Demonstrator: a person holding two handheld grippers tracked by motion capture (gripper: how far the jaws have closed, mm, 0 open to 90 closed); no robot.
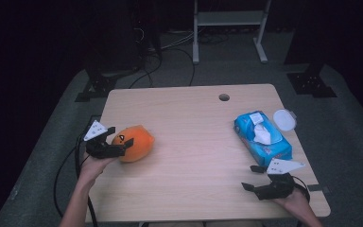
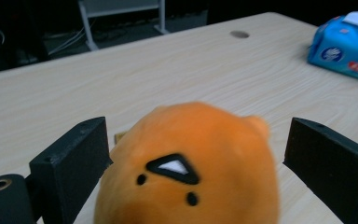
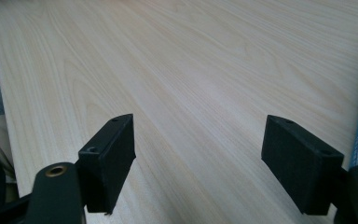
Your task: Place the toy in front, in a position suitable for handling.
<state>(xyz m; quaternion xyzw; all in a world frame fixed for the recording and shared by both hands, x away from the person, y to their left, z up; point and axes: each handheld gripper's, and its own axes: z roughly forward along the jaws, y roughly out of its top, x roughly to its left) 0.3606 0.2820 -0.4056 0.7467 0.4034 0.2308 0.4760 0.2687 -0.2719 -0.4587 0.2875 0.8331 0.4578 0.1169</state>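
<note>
An orange plush toy (image 1: 134, 142) with a small black and white face lies at the left of the wooden table (image 1: 194, 156). My left gripper (image 1: 120, 140) is open, its jaws on either side of the toy's near end. In the left gripper view the plush toy (image 2: 191, 168) sits between the wide-spread jaws, with a gap on each side. My right gripper (image 1: 253, 178) stands open near the table's front right, just in front of a blue wet-wipes pack (image 1: 262, 135). Bare table (image 3: 191, 93) lies between its jaws in the right gripper view.
The wipes pack has its lid (image 1: 284, 119) flipped open at the right edge, with a white wipe sticking out. A round cable hole (image 1: 224, 97) is in the table's far side. Black stands and a white frame (image 1: 229, 28) are on the floor beyond.
</note>
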